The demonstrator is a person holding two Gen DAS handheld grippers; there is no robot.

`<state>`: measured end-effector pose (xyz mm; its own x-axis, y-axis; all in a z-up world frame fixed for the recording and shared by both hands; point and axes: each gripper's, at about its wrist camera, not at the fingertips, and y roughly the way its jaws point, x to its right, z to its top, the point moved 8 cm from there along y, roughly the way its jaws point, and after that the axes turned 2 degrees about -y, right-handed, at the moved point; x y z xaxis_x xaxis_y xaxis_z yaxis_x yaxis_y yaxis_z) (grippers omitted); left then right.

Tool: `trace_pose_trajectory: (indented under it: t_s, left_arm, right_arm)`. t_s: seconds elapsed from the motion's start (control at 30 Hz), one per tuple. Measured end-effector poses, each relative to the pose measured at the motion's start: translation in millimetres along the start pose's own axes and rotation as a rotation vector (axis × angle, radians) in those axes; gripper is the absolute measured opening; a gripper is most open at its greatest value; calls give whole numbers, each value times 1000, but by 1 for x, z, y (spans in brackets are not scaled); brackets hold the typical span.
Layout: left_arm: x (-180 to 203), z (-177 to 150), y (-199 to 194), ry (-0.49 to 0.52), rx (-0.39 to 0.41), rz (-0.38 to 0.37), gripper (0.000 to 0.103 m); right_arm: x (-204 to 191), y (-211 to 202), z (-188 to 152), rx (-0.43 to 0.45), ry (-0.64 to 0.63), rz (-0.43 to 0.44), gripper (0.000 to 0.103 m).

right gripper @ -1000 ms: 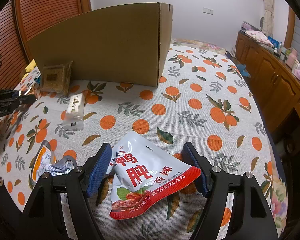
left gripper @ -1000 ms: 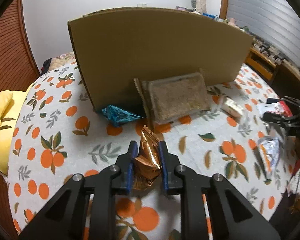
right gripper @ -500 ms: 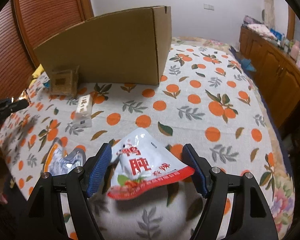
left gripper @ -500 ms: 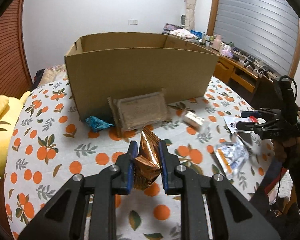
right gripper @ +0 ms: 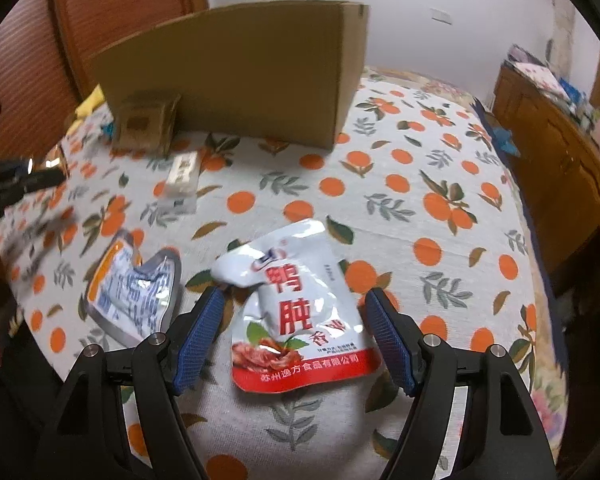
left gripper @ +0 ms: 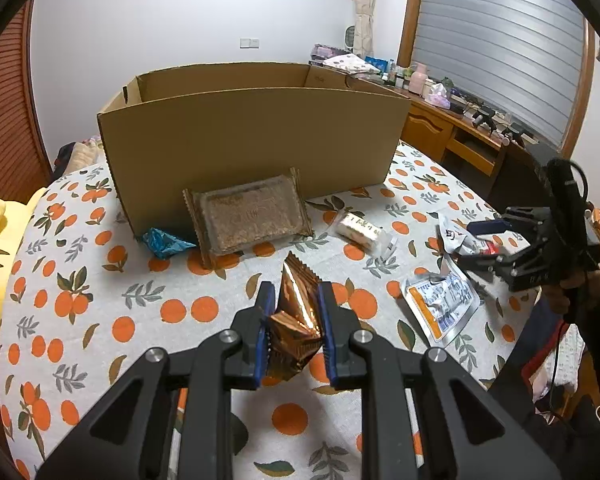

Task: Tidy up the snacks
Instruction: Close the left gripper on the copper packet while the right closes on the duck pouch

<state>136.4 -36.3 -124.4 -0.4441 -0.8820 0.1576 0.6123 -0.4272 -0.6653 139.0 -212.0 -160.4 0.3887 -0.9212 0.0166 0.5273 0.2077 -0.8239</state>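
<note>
The left claw (left gripper: 293, 322) is clamped on a crumpled copper-foil snack packet (left gripper: 296, 320), held above the orange-print tablecloth (left gripper: 100, 300) near the table's front edge. The right claw (right gripper: 294, 334) stands wide, its pads either side of a white-and-red pouch (right gripper: 296, 308) without touching it. The cardboard box (left gripper: 252, 136) sits toward the far edge, a brown packet (left gripper: 250, 214) leaning on it.
</note>
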Motion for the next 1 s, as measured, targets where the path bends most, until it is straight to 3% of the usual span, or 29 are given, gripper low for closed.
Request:
trace_pose_trajectory:
  t_s: [0.27,0.37,0.57,1.0]
  left_arm:
    - [-1,0,-2,-13,11,-7,19]
    - [-1,0,-3,-14,13,-11,19]
    - [-1,0,-2,-20,13,-11,19]
    - [-4,-4,-3,-33,14,-10,19]
  right_arm:
    - [1,5,4,14,0,-12,75]
    - [0,4,7,22,-1,-6,62]
    - [0,2,9,36,1,-2,56]
    - [-2,-9,16,92,50,36,55]
